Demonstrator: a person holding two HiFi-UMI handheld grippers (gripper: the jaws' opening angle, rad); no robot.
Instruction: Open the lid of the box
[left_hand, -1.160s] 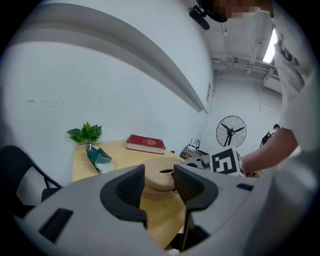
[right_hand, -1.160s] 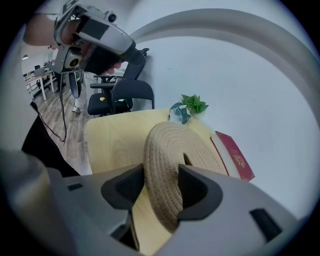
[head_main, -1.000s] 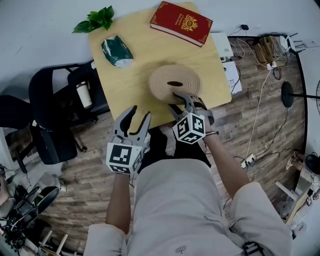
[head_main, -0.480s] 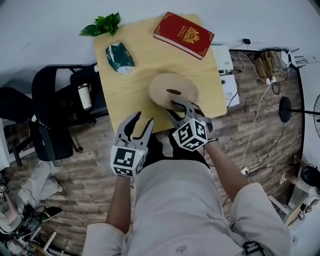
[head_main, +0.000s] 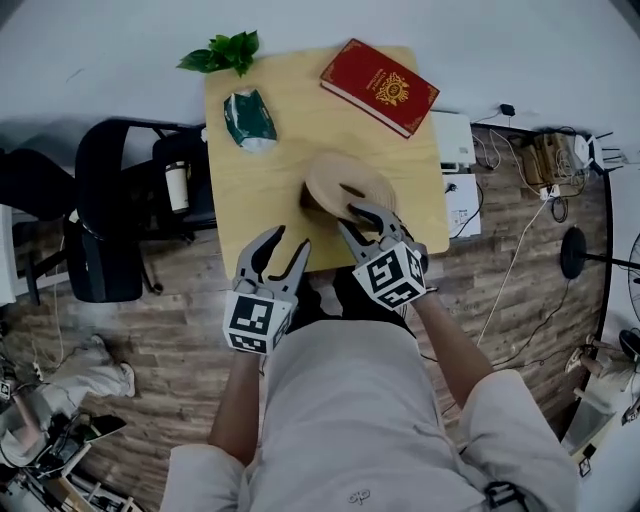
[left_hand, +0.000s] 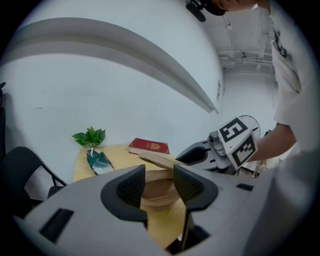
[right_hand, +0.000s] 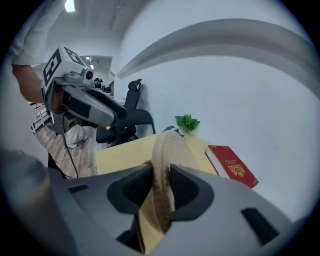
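At table (head_main: 250, 200) front, right gripper (head_main: 362, 213) jaws are closing on the lid (head_main: 340, 180) rim, likely light, stiff wicker; left gripper (head_main: 287, 243) jaws spread, empty.

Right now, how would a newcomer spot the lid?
On the light wooden table, near edge, the woven lid stands tilted, its rim between the closing jaws of the right hand-held gripper. It is round, tan and ridged, unlike the flat red book and green packet behind.
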